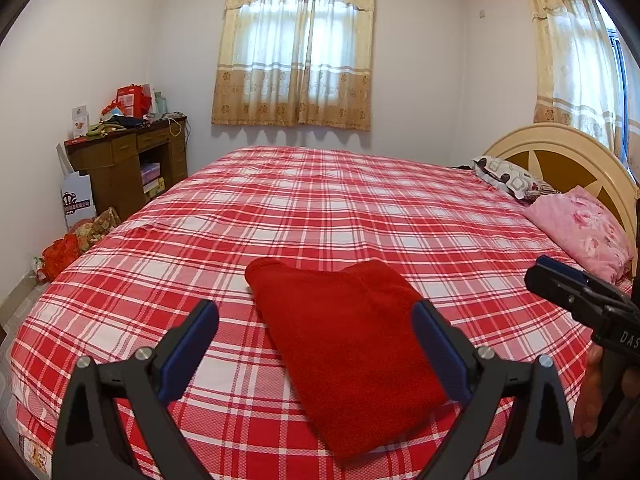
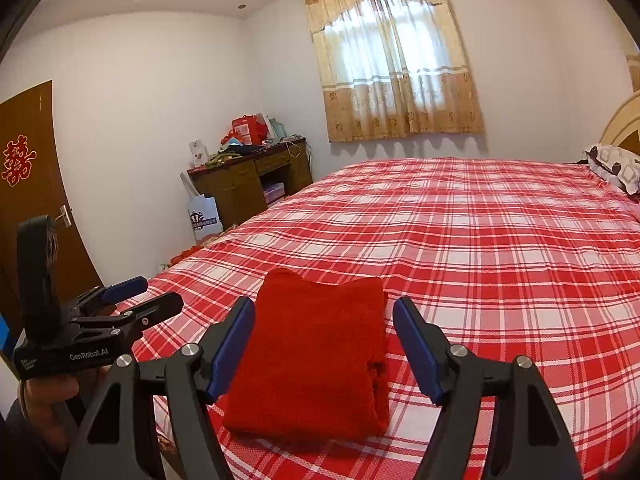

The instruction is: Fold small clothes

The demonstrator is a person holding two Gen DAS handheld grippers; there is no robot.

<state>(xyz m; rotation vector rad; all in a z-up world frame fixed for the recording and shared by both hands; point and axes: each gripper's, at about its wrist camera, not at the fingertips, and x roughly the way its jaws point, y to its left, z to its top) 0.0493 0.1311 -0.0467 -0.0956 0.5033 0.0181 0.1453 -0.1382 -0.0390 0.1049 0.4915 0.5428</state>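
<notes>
Across the lower middle of both wrist views lies the red garment (image 1: 344,344), folded into a thick, roughly rectangular pad of fuzzy, towel-like knit, flat on the bed (image 1: 280,208) near its front edge. That bed wears a smooth woven cover in red and white plaid, with few creases. At the bottom of the left wrist frame the left gripper (image 1: 316,340) stands released, its black plastic arms spread and its blue pads apart, one on each side of the garment as the frame shows it and pressing on nothing. At the bottom of the right wrist frame the right gripper (image 2: 324,344) is likewise spread wide, blue pads flanking the garment without pinching it. At the left edge of the left wrist frame a dark wooden desk (image 1: 128,164) holds an untidy heap of red bags and papers on top, and its open shelf holds stacked boxes; a white paper bag (image 1: 78,200) leans beside it, its contents hidden. On the right side, a rounded cream headboard (image 1: 560,148) with brown panels backs a pink floral pillow (image 1: 584,232) and a patterned brown and white pillow (image 1: 508,176). Sheer gold-trimmed curtains (image 1: 296,52) hang at the upper middle.
</notes>
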